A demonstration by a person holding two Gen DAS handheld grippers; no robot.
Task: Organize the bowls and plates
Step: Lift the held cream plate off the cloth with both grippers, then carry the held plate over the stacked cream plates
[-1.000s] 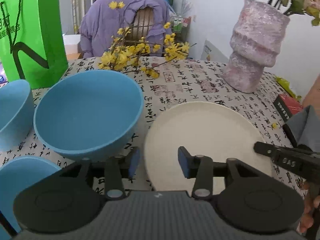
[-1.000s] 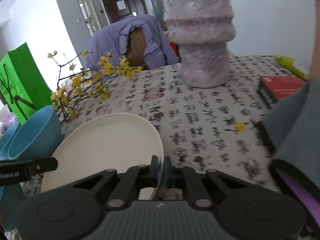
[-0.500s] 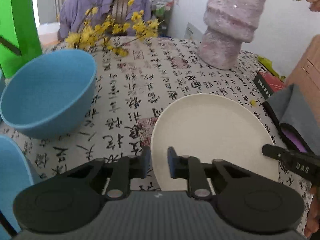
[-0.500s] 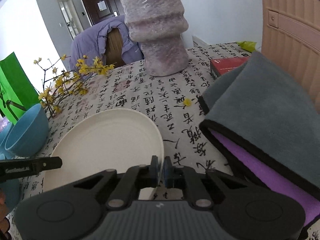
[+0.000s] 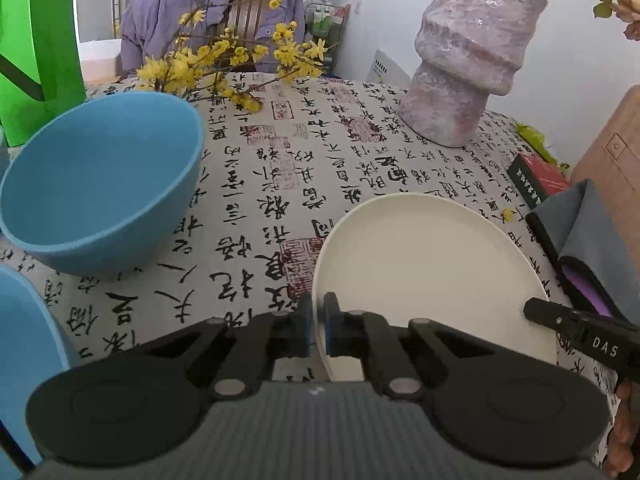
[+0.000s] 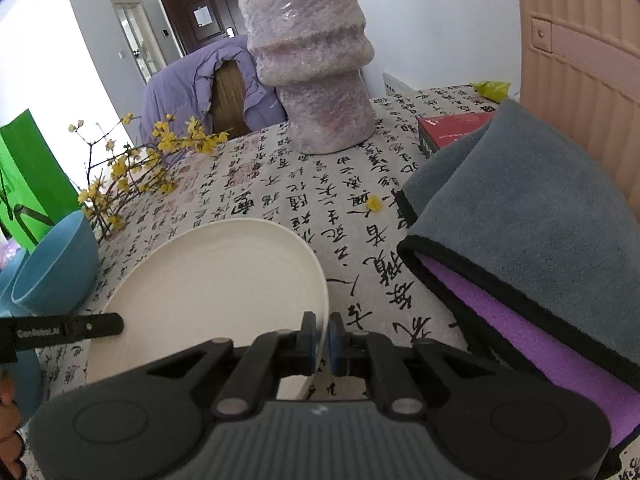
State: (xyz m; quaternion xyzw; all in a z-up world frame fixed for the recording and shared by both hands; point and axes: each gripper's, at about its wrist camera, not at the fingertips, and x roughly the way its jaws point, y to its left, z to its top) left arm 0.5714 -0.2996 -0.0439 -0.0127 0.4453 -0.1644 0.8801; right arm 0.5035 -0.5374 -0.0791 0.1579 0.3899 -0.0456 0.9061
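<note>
A cream plate [image 5: 432, 272] is held between both grippers above the patterned tablecloth [image 5: 288, 168]. My left gripper [image 5: 318, 322] is shut on the plate's left rim. My right gripper [image 6: 320, 340] is shut on the plate's right rim; the plate [image 6: 216, 292] fills the lower left of the right wrist view. A blue bowl [image 5: 100, 184] stands upright on the table left of the plate and shows in the right wrist view too [image 6: 56, 268]. Part of another blue bowl [image 5: 24, 344] sits at the lower left edge.
A large pink vase [image 5: 468, 60] stands at the back right. Yellow flower branches [image 5: 224, 60] lie behind the bowl. A green bag [image 5: 36, 40] stands far left. A grey and purple folded cloth [image 6: 532, 240] and a red box [image 6: 452, 132] lie right.
My left gripper has closed from wide open onto the plate's left rim. The plate, held by my right gripper, has moved right and nearer, away from the blue bowl.
</note>
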